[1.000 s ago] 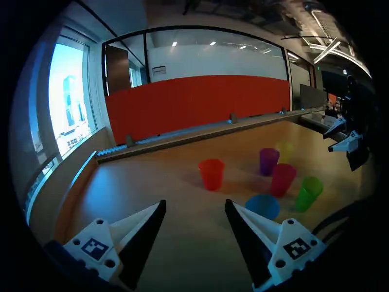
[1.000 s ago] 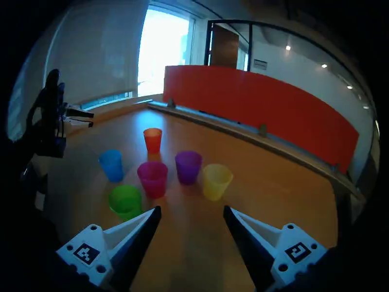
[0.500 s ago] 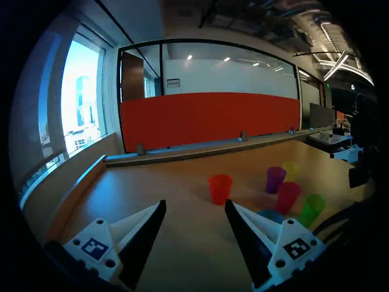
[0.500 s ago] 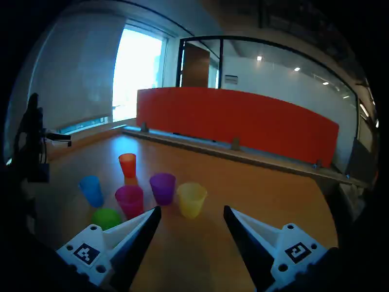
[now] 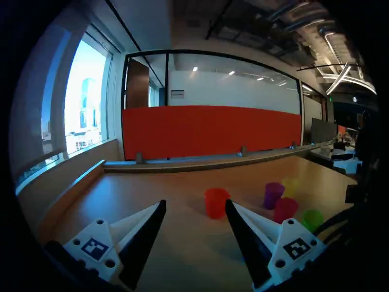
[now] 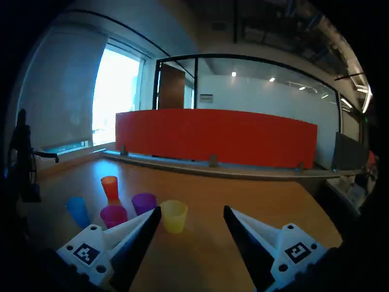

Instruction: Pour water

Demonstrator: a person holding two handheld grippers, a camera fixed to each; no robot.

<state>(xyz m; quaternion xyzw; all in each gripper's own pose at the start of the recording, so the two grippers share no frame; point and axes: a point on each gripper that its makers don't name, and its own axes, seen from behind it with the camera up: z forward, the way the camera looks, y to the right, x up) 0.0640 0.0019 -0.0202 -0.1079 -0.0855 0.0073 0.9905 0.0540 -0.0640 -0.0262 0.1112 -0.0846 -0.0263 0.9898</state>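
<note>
Left gripper [image 5: 194, 203]: fingers spread, nothing between them, held above the desk [image 5: 146, 194]. Right gripper [image 6: 191, 209]: fingers likewise spread wide and gripping nothing, also above the desk.

Task things are plastic cups, all upright, clustered on the wooden desk well in from the far edge that carries the red partition [image 6: 219, 136].

Left gripper view:
- orange-red cup [image 5: 214, 202] stands alone, closest to the far edge on its side of the group, seen just inside the right finger's tip.
- purple cup [image 5: 273, 194] and yellow cup [image 5: 291, 186] sit further right, near each other.
- magenta cup [image 5: 284, 209] stands in front of the purple one.
- green cup [image 5: 312, 219] stands just beside the magenta one, partly behind the finger mount.

Right gripper view:
- the yellow cup stands between the finger tips, nearest the left finger.
- purple, magenta and orange-red cups sit to its left.
- blue cup [image 6: 78, 210] is the outermost, toward the desk edge under the window [image 6: 114, 102].
- magenta cup is partly hidden by the left finger.

Cup contents: cannot tell; no interior is visible at this low angle.
</note>
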